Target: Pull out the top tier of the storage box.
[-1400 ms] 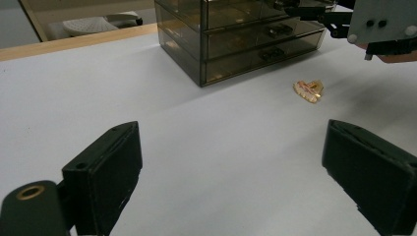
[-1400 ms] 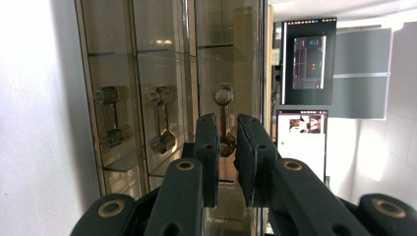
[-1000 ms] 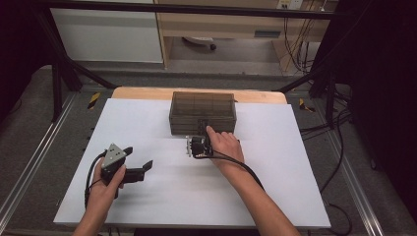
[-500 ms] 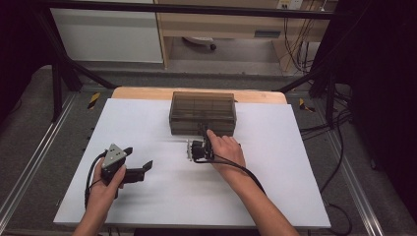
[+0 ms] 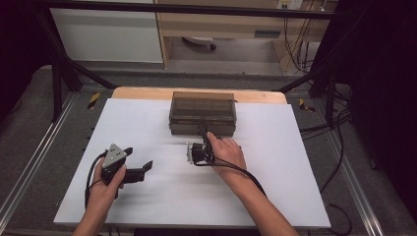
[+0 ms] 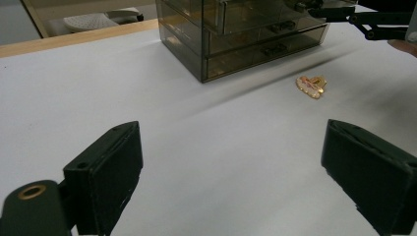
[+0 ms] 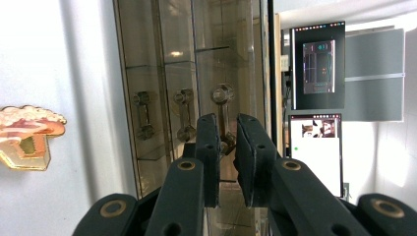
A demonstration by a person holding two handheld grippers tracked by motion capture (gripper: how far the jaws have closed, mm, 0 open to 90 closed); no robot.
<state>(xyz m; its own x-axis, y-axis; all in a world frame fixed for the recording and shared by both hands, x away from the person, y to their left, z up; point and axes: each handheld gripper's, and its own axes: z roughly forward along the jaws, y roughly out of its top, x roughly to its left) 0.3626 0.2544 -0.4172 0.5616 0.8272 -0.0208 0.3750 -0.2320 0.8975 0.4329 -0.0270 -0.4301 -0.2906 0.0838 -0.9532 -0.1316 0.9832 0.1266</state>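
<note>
Right gripper view: right gripper [image 7: 227, 147] jaws nearly shut on the top drawer handle [image 7: 223, 114] of the drawer box [image 5: 202, 113] at the worktop's far middle; a skewed pull could slip off or drag the box.

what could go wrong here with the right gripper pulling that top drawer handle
The right gripper is shut on the top drawer handle of the drawer box. The handle is thin, so the pads may slip off. The box looks light and nothing braces it: the left gripper sits apart, open, so the box may slide instead. The small gold charm lies near the front and could get knocked.
</note>
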